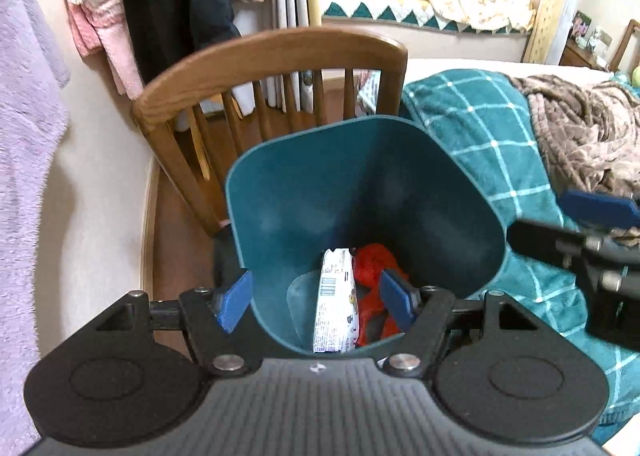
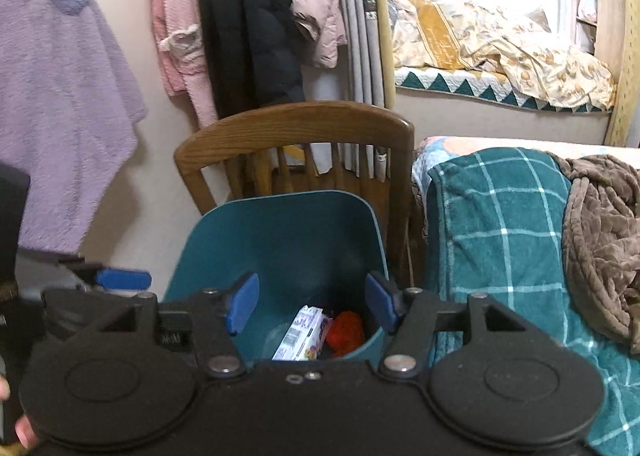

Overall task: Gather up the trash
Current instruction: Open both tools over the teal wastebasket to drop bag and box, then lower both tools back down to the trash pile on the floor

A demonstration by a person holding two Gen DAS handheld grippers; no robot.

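Both claws hang over a teal bin (image 1: 360,183) beside a bed. The left claw (image 1: 316,298) stands wide open with nothing between its blue pads (image 1: 234,304) — one pad sits outside the bin's near-left rim, the other inside the opening, and whether either touches the plastic cannot be told. Directly ahead of and below this claw, at the bottom of the bin, lie a white printed wrapper (image 1: 335,312) and, just to its right and touching it, a crumpled red bag (image 1: 374,264).

The right claw (image 2: 312,302) is likewise spread wide and empty, its pads framing the bin's (image 2: 288,240) mouth from above; the wrapper (image 2: 302,334) and red bag (image 2: 346,328) show between them, down inside. The left claw's blue fingertip appears at the far left of the right wrist view, well apart from the right claw.

Beyond the bin stands a wooden chair (image 1: 256,67), its back toward the claws. To the right, a teal checked blanket (image 2: 500,236) drapes off the bed, against the bin's side.
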